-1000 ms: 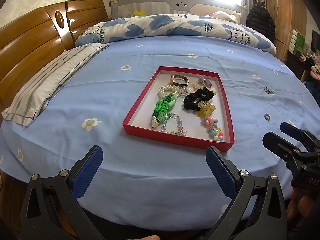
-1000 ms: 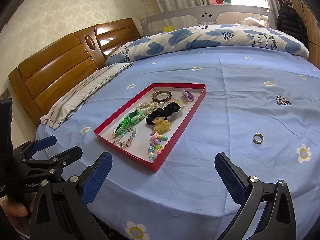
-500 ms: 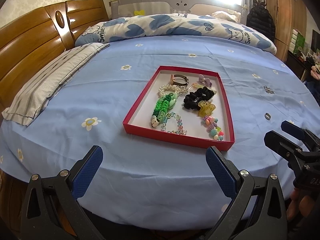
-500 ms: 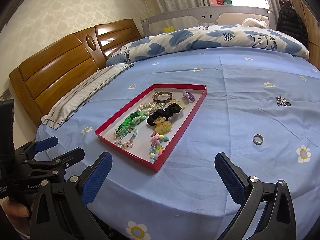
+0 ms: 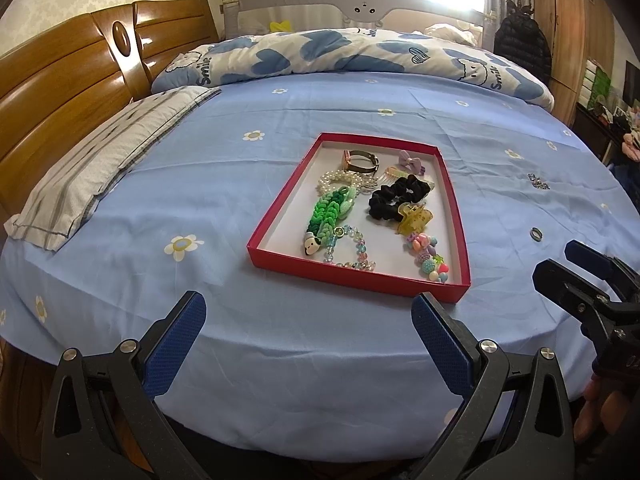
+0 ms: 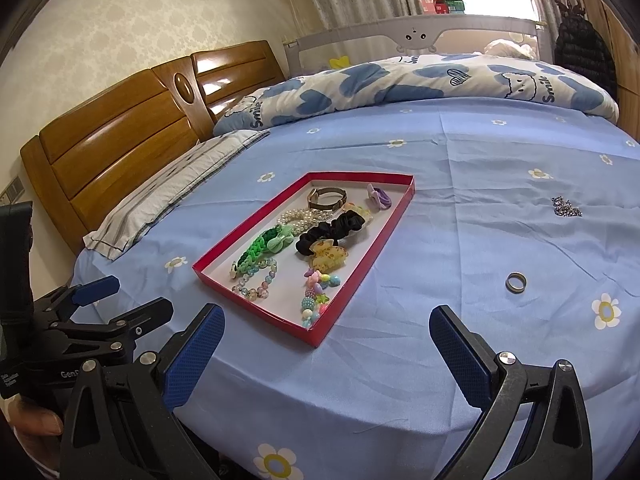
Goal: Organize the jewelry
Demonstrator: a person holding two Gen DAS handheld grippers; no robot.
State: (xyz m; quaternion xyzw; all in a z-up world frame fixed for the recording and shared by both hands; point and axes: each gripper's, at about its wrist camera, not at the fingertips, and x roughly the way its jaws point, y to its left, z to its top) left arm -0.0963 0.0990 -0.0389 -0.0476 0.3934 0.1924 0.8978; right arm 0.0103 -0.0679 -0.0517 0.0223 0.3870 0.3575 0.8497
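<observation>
A red tray (image 5: 272,222) (image 6: 358,276) lies on the blue bedsheet with several pieces in it: a green braided band (image 5: 330,210), a black scrunchie (image 5: 394,198), a yellow claw clip (image 6: 328,256), bead bracelets (image 5: 350,254). A metal ring (image 5: 536,234) (image 6: 515,281) and a sparkly piece (image 5: 538,181) (image 6: 566,207) lie loose on the sheet right of the tray. My left gripper (image 5: 308,336) stands open at the near bed edge, nothing between its fingers. My right gripper (image 6: 326,344) is open too, short of the tray and ring.
A striped pillow (image 5: 92,172) lies at the left by the wooden headboard (image 5: 60,92). A blue-and-white duvet (image 5: 340,56) is bunched along the far side. A wardrobe and shelves (image 5: 576,40) stand at the right. A hand (image 6: 32,420) holds the left tool.
Both grippers have drifted slightly, the right one a little forward toward the bed. Nothing on the bed has moved.
</observation>
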